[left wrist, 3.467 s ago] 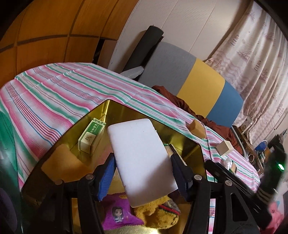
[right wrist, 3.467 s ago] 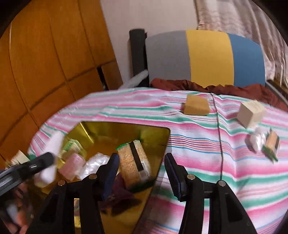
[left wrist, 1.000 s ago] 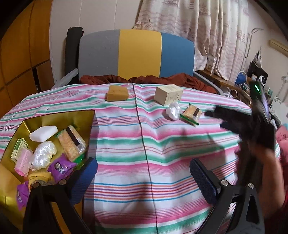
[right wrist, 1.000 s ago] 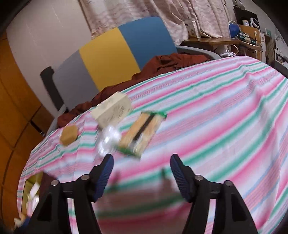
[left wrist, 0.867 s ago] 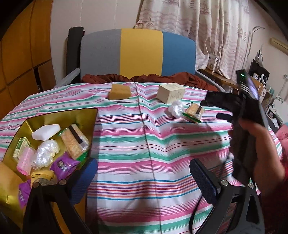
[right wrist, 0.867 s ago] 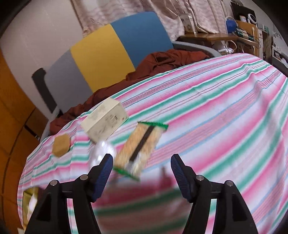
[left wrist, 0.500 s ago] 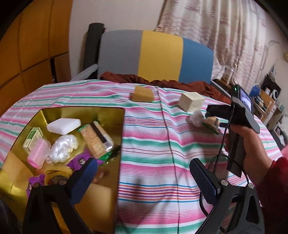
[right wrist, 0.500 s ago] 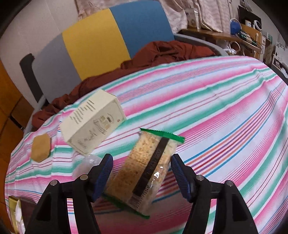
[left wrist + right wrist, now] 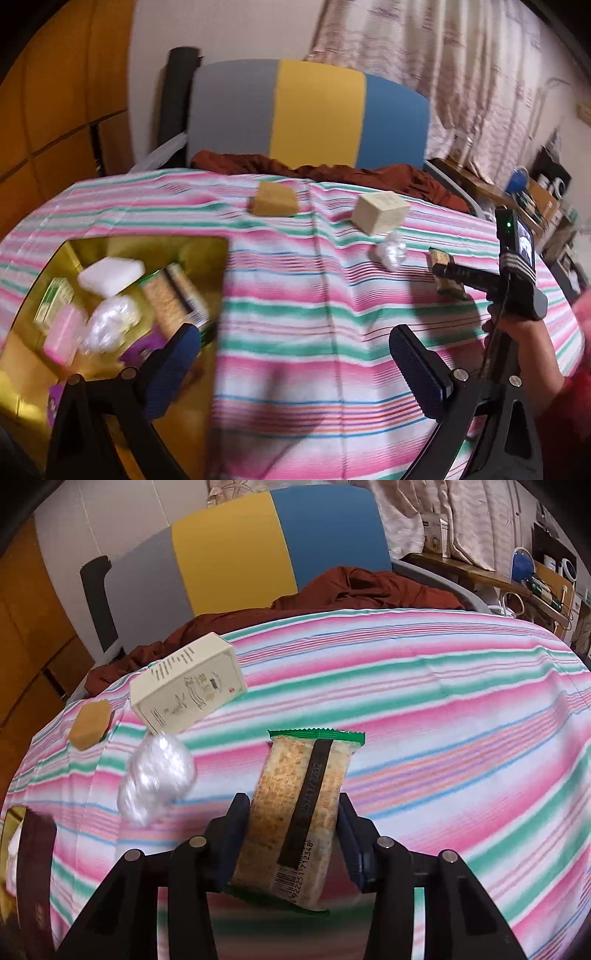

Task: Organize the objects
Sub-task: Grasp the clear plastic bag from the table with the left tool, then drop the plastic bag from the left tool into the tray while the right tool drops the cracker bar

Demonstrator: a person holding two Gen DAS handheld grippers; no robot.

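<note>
Two fisheye views look along hand-held tongs over a bed spread with a pink, green and white striped cloth (image 9: 424,686).

In the right wrist view, the right tongs (image 9: 293,834) sit at the lower centre of the frame. Their jaws have just been closing and now press on both long sides of a cracker packet (image 9: 299,812) with green ends and a dark band. Just left of it lies a crinkled clear wrapper (image 9: 157,777). Above that, toward the upper left, rest a cream box (image 9: 186,686) and a tan sponge (image 9: 90,723).

In the left wrist view, the left tongs (image 9: 295,354) fill the bottom of the frame, jaws spread wide with nothing between them. At the left edge is a gold tray (image 9: 22,369) holding a white block (image 9: 110,273), a second cracker packet (image 9: 173,299), a pink item and other small things, blurred. At the right edge a hand (image 9: 524,343) holds the right tongs.
</note>
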